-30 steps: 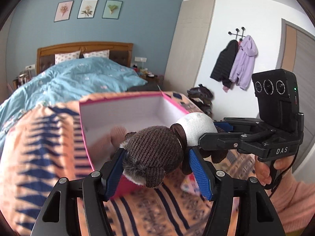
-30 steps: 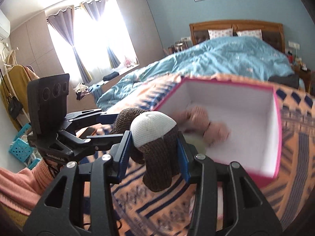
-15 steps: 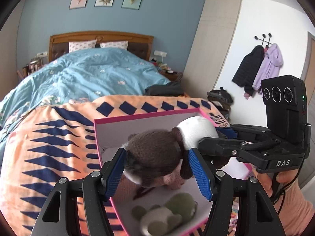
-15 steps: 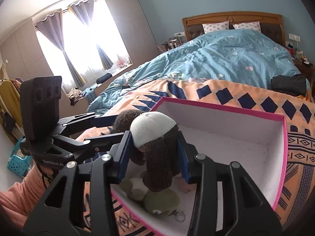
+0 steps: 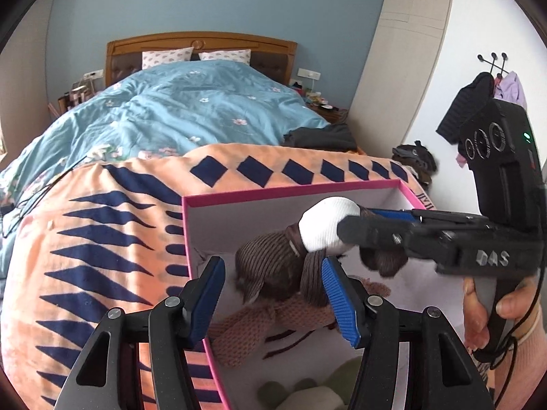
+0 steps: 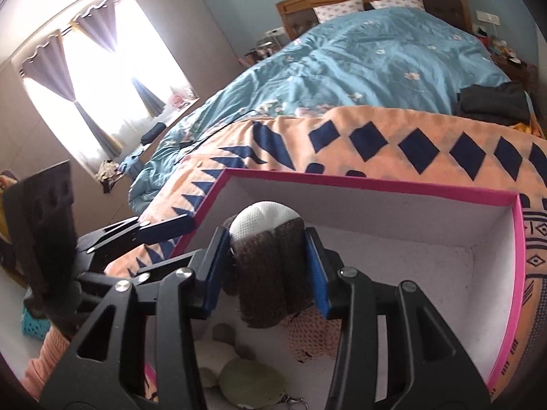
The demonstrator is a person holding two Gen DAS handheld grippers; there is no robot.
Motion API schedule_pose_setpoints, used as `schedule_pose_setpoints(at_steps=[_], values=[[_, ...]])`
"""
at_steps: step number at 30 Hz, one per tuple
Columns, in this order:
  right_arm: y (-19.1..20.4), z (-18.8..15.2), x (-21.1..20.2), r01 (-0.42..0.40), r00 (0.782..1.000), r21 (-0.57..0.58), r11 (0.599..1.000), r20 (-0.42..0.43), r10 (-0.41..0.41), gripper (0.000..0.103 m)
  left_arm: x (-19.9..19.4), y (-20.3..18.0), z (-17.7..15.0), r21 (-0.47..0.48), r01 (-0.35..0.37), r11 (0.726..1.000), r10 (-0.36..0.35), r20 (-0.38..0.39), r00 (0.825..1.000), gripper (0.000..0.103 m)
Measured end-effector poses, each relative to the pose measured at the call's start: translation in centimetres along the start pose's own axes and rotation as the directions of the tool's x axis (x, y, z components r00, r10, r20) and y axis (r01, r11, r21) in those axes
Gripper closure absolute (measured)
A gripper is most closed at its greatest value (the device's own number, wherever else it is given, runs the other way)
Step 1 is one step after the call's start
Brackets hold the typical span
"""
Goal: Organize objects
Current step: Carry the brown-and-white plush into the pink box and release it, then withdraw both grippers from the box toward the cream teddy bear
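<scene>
Over the open pink box [image 5: 290, 189] on the orange patterned blanket [image 5: 102, 239], you hold a brown knitted plush toy [image 5: 273, 266] between both grippers. Your right gripper [image 6: 270, 266] is clamped on the toy's brown body just under its white end [image 6: 263, 215], both blue pads pressed into the knit. Your left gripper [image 5: 273, 294] has its jaws closing around the toy's brown head; the right-hand pad touches the plush, while the left-hand pad stands clear of it with a gap showing.

That toy hangs inside the box's outline, near the left wall and above a pink knitted plush [image 5: 273, 321] lying on the box floor. A green and cream plush [image 6: 246, 379] lies in the near corner. Beyond the toy, the far right part of the white floor [image 6: 444, 273] is bare up to the pink rim. Your left gripper's left finger [image 5: 205, 294] sits just at the box's left edge.
</scene>
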State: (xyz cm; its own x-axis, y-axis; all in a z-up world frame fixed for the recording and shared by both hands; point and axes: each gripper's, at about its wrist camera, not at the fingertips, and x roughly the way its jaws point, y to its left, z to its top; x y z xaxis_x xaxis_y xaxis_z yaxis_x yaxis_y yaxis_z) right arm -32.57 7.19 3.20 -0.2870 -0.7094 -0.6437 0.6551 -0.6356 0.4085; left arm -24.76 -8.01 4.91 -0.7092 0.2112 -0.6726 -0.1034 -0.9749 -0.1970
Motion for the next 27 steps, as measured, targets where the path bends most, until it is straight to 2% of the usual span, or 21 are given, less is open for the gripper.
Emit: schedule_pose_setpoints(at_steps=[2, 6, 7, 10, 14, 16, 18, 19, 22, 24, 27], values=[[-0.5, 0.4, 0.3, 0.056, 0.998, 0.026, 0.998, -0.011, -0.055, 0.054, -0.2, 0.0, 0.0, 0.002, -0.004, 1.0, 0.004, 0.008, 1.0, 0.043], [-1.6, 1.0, 1.1, 0.103, 0.994, 0.068, 0.992, -0.049, -0.1, 0.05, -0.4, -0.1, 0.0, 0.005, -0.012, 1.0, 0.011, 0.013, 1.0, 0.043], [-2.0, 1.1, 1.7, 0.135, 0.988, 0.079, 0.988, -0.079, -0.129, 0.045, -0.4, -0.1, -0.1, 0.005, -0.015, 1.0, 0.015, 0.012, 1.0, 0.043], [-3.4, 0.9, 3.2, 0.196, 0.975, 0.128, 0.972, -0.127, -0.18, 0.043, -0.2, -0.2, -0.2, 0.01, -0.018, 1.0, 0.018, 0.009, 1.0, 0.043], [-3.5, -0.1, 5.1, 0.177, 0.966, 0.113, 0.978, -0.209, -0.151, 0.043, -0.1, -0.5, -0.5, 0.026, -0.021, 0.999, 0.02, 0.005, 1.0, 0.042], [-3.2, -0.1, 5.0, 0.173, 0.968, 0.1, 0.98, -0.2, -0.15, 0.043, -0.2, -0.7, -0.7, 0.029, -0.017, 0.999, 0.017, 0.006, 1.0, 0.041], [-3.0, -0.2, 5.0, 0.147, 0.969, 0.089, 0.985, -0.211, -0.125, 0.038, -0.3, -0.7, -1.0, 0.024, -0.009, 1.0, 0.008, 0.007, 1.0, 0.041], [-2.9, -0.4, 5.1, 0.141, 0.963, 0.076, 0.987, -0.243, -0.118, 0.037, -0.4, -0.8, -1.1, 0.021, -0.004, 1.0, 0.004, 0.011, 1.0, 0.04], [-2.6, -1.1, 4.9, 0.159, 0.952, 0.055, 0.986, -0.273, -0.138, 0.036, -1.4, -1.1, -1.6, 0.023, 0.009, 1.0, -0.009, 0.036, 0.999, 0.029], [-2.4, -1.9, 4.4, 0.15, 0.949, 0.042, 0.988, -0.285, -0.132, 0.036, -2.2, -1.2, -2.0, 0.019, 0.023, 1.0, -0.024, 0.059, 0.998, 0.028], [-2.0, -2.8, 3.0, 0.183, 0.946, 0.014, 0.983, -0.274, -0.172, 0.035, -3.6, -1.4, -2.7, 0.007, 0.049, 0.999, -0.05, 0.085, 0.995, 0.027]])
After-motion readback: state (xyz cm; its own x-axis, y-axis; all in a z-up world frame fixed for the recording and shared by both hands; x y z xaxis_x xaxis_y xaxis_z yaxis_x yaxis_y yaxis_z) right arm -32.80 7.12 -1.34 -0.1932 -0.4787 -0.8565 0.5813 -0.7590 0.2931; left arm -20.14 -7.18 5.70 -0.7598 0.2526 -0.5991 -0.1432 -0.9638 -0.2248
